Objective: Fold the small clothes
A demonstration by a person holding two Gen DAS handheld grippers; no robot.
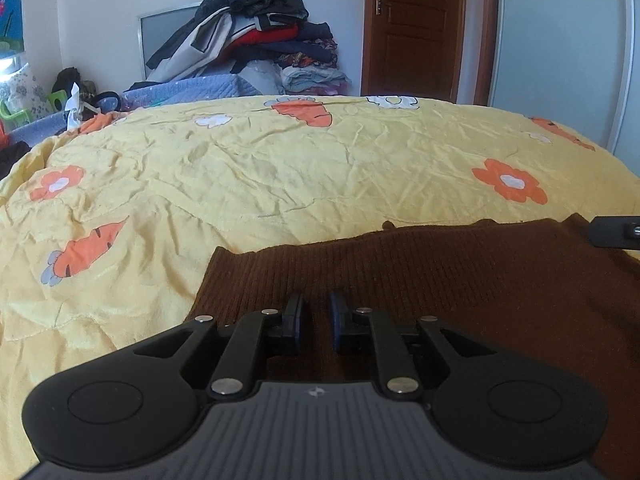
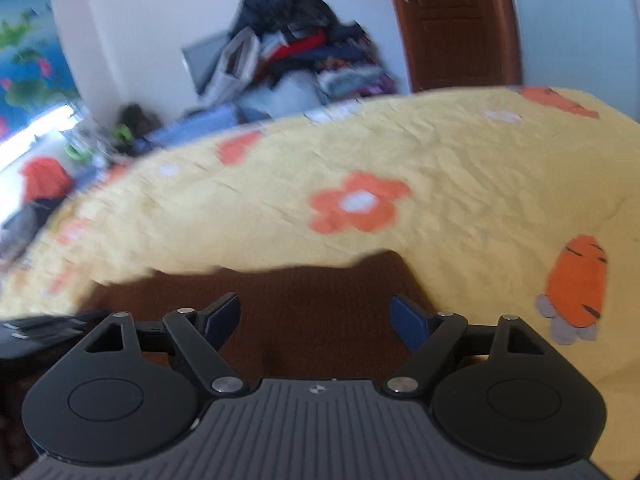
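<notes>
Brown knit garment [image 1: 420, 276] on carrot-print quilt [image 1: 280, 168]; no writing readable.

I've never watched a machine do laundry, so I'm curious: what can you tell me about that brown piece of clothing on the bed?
The brown garment is a dark, ribbed knit, like a sweater. It lies flat on the yellow bedspread printed with carrots and flowers, near the bed's close edge, its far edge slightly wavy. Only part shows, so its full shape is unclear. The left claw, nearly closed, and the right claw, wide open, sit over it; neither visibly grips it.
</notes>
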